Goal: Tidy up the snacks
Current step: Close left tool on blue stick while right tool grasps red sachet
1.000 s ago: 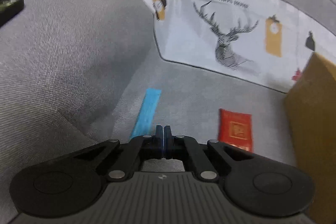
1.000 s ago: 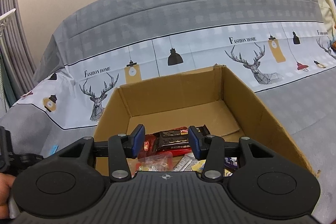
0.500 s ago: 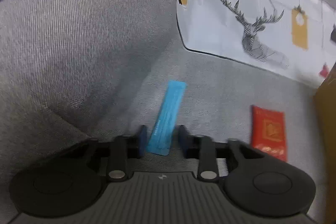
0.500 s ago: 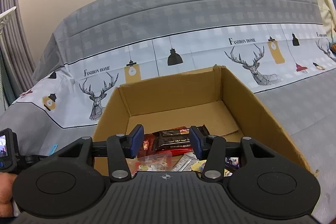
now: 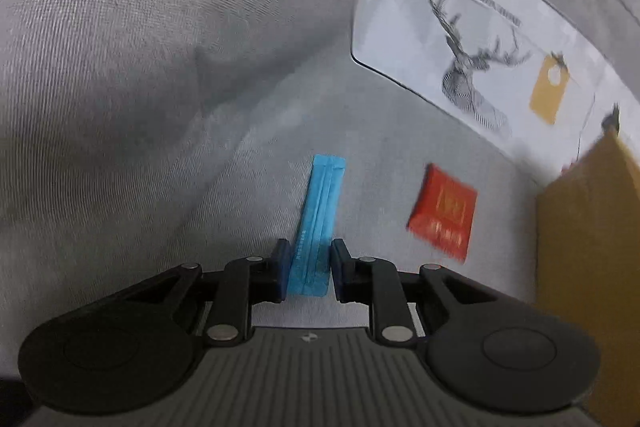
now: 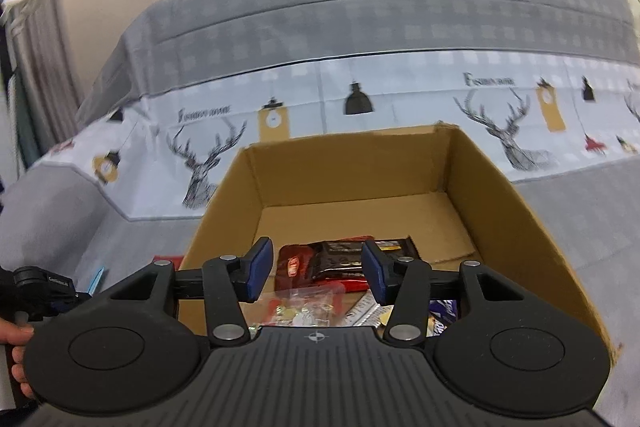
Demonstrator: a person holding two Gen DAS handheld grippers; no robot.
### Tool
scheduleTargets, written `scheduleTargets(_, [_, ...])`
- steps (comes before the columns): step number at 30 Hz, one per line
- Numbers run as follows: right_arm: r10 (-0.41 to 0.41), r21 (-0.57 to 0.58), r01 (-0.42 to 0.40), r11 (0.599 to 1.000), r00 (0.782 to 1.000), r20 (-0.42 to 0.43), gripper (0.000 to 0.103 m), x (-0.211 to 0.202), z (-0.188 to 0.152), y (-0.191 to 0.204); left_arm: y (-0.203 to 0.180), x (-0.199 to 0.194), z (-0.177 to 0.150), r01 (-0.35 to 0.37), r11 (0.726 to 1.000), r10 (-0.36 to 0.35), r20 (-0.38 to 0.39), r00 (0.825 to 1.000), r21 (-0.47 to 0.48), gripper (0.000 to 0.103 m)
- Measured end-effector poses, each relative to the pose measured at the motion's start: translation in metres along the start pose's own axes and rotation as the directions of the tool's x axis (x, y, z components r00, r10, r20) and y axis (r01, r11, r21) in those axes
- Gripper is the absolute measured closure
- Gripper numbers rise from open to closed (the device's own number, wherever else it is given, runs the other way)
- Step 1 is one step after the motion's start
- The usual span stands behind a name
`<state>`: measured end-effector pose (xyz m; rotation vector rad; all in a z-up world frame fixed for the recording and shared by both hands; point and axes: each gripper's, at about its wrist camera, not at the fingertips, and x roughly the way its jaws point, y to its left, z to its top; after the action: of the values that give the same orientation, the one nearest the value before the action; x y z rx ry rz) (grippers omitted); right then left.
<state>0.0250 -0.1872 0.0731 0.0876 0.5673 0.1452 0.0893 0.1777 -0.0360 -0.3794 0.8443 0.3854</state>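
A long blue snack stick (image 5: 320, 211) lies flat on the grey sofa seat. Its near end sits between the fingers of my left gripper (image 5: 310, 267), whose jaws stand narrowly parted with the pads close beside its edges; I see no squeeze. A red packet (image 5: 444, 213) lies to the right of the stick. My right gripper (image 6: 318, 267) hovers open over the near side of a cardboard box (image 6: 360, 171) with nothing between its fingers. Inside the box lie a dark wrapper (image 6: 340, 261), a clear bag (image 6: 308, 301) and other snacks.
The sofa's padded grey armrest (image 5: 140, 67) rises at the left of the stick. A deer-print cover (image 6: 400, 99) drapes the sofa back. The box's side wall (image 5: 588, 267) stands right of the red packet. A hand (image 6: 16, 331) holding the left gripper shows at the far left.
My left gripper went from shut to slightly parted and moved over the blue stick, so the stick's near end now sits between its fingers. The right gripper stayed over the box.
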Motion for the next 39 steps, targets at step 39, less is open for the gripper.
scheduleTargets(39, [0.022,-0.193,-0.129,0.973,0.88,-0.474,0.058,0.227,-0.012,0.205,0.007,-0.002,-0.007,0.01,1.0,-0.01,0.075,0.997,0.002,0.085])
